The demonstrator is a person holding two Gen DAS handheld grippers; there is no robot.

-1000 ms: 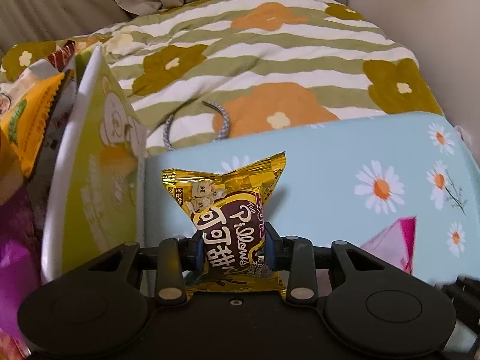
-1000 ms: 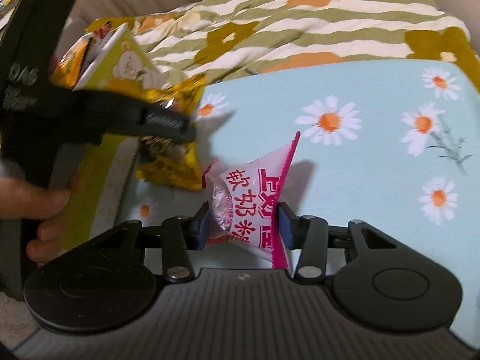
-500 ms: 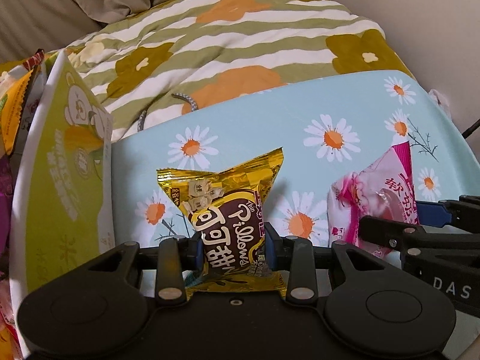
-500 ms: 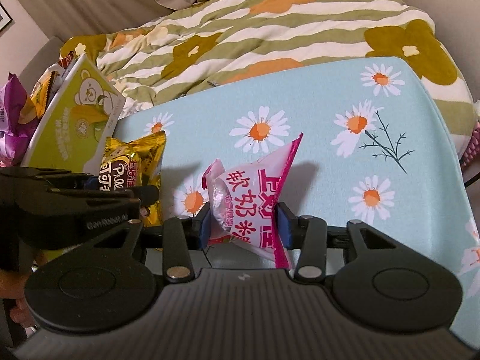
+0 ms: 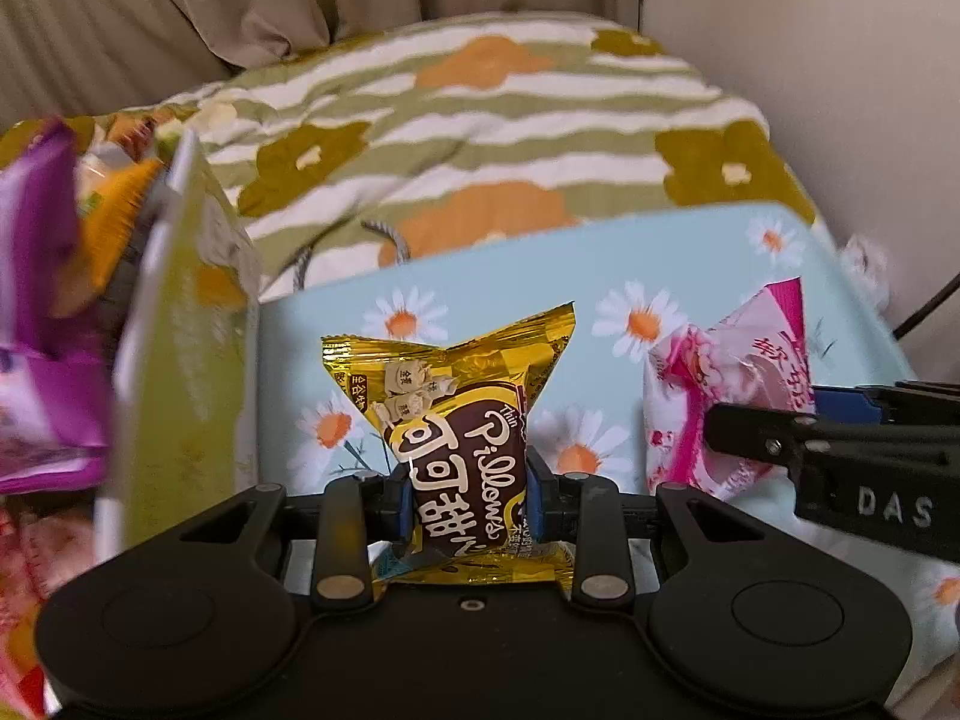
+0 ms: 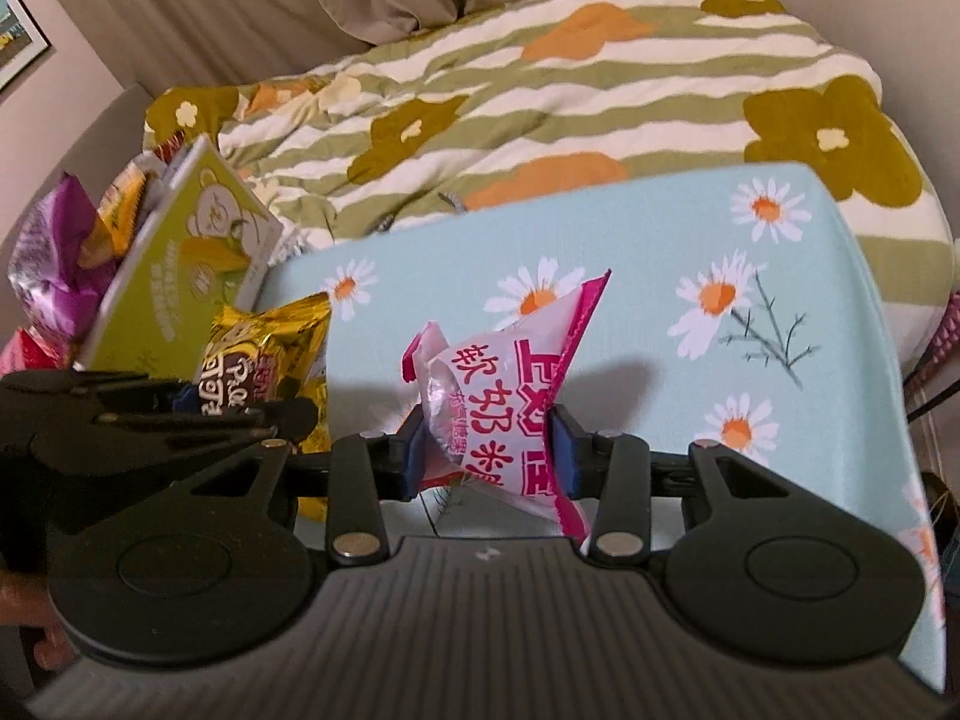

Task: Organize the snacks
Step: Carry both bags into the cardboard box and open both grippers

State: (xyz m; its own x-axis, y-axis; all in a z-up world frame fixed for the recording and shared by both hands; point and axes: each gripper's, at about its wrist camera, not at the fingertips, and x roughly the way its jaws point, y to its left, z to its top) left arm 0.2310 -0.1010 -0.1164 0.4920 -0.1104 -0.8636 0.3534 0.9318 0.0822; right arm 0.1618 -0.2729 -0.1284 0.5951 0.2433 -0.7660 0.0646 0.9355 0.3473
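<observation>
The left gripper (image 5: 468,504) is pinching a gold snack packet (image 5: 462,414) with a brown label; its blue pads press into the packet's lower half from both sides, and the packet stands upright between them, its crimped top edge flaring toward the far side. The right gripper (image 6: 489,447) is clamped on a pink-and-white candy bag (image 6: 510,384) in the same way, with the bag's pink sealed edge rising at a tilt to the right. Both packets are held up above a light blue desk (image 6: 630,240) printed with white daisies, not resting on it; the candy bag casts a shadow on the surface just beyond it.

In the left wrist view the candy bag shows to the right of the gold packet, with the right gripper's black fingers reaching in from the right edge. In the right wrist view the gold packet sits to the left of the candy bag, near it but apart.

To the left of the desk stands a green-and-white box (image 6: 180,276) with a cartoon bear on its side, tilted, with purple (image 6: 48,264) and orange wrappers (image 6: 120,216) crowded behind it. Beyond the desk's far edge lies a bed quilt (image 6: 540,96) in green and white stripes with orange and olive flowers, and a beige curtain (image 5: 240,6) hangs behind it.
</observation>
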